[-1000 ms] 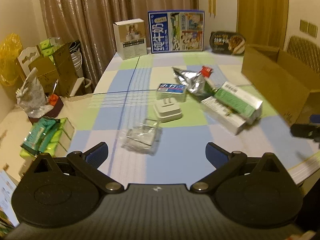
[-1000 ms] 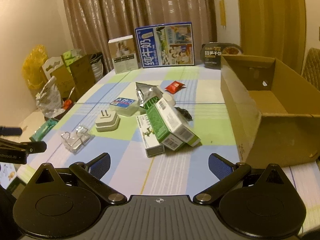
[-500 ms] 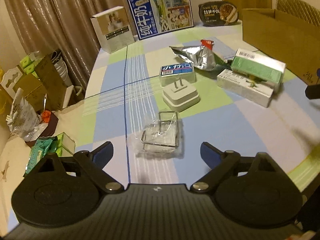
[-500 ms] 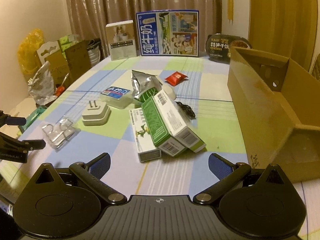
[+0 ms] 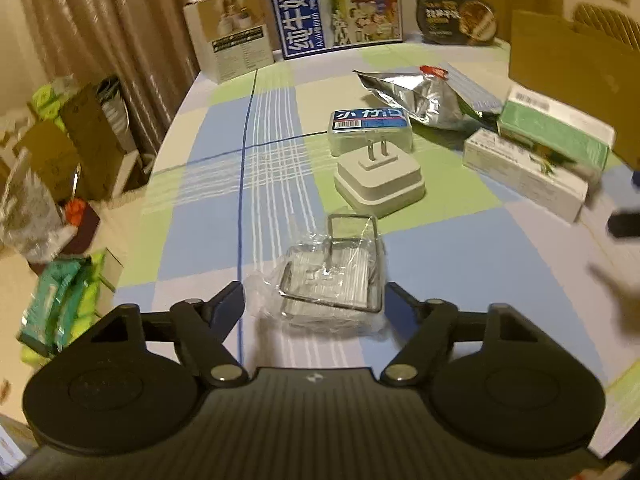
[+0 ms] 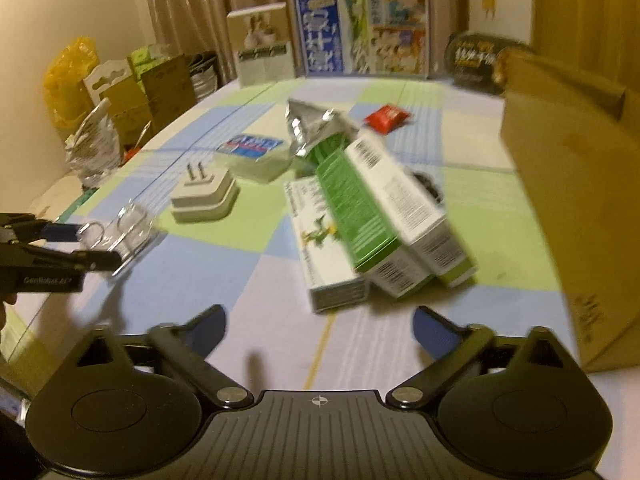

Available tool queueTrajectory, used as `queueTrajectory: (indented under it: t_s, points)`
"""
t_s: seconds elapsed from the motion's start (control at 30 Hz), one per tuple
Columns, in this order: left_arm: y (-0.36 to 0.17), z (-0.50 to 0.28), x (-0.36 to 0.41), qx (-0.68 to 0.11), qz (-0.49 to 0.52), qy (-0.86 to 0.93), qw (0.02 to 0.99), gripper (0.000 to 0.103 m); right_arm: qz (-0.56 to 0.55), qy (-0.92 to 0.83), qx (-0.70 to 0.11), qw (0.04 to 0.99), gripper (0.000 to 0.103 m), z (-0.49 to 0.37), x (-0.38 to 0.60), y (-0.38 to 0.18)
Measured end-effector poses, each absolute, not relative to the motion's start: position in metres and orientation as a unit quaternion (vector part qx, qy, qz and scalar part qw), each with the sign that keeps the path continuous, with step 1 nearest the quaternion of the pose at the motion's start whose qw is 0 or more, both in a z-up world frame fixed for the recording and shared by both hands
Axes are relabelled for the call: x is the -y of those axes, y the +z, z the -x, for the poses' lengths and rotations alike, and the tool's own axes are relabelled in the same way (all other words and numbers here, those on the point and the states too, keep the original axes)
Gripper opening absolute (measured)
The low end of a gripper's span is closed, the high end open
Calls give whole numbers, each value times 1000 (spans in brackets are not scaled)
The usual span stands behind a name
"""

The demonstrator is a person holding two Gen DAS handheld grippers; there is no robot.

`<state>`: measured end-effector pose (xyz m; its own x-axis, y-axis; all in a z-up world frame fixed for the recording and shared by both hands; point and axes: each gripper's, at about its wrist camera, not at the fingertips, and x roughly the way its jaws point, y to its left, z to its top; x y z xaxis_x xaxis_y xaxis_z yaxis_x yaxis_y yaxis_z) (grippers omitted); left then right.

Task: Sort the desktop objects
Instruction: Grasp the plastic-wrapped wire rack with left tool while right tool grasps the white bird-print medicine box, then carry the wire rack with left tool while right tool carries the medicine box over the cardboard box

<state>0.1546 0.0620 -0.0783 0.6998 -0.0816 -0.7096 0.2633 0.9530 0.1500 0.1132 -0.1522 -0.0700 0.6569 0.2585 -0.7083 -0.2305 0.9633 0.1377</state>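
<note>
Wrapped wire clips [image 5: 332, 280] sit between the closing left claw [image 5: 314, 300], angled down; right claw [image 6: 320, 328] closing, empty.

Each gripper, the left gripper [image 5: 314, 302] and the right gripper [image 6: 318, 326], is matte black: two round discs behind the jaws, a ribbed plate between them, silver screws at the pivots, and blue pads [image 6: 434, 330] on the inside of the fingers.

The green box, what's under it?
The green box lies tilted across a white box, which rests on the tablecloth. Anything beneath their overlap is covered.
</note>
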Motion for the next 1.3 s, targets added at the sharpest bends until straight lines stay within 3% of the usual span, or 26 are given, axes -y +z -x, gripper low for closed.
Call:
queueTrajectory:
  t_s: [0.13,0.33,0.43,0.53,0.6,0.77,0.83,1.0,1.3]
  points:
    - [-81,-159,-60,-376,-104,-99,915,60,-25,138,-395,908,85,-122,151,-80]
    - [-84,-163,-53,-369,-102,-102,918,61,-32,129,-376,917,77,-141,149,-85]
    - [-85,-165,-51,-370,-101,-100,918,66,-27,127,-371,920,72,-148,146,-86]
    - [-85,-167,-48,-368,-103,-97,919,70,-14,125,-365,922,58,-150,142,-87]
    - [-86,-168,-46,-367,-104,-95,919,71,-7,125,-365,923,38,-149,141,-86]
    - [-86,-169,-44,-371,-101,-93,919,70,2,136,-371,919,36,-139,139,-84]
    - [-86,-169,-45,-372,-96,-92,919,59,0,142,-373,917,36,-131,141,-80]
    - [-83,-163,-45,-379,-83,-92,917,52,13,140,-376,916,35,-101,145,-70]
    - [-72,-102,-9,-379,-80,-142,911,51,27,128,-391,911,38,-55,160,-72]
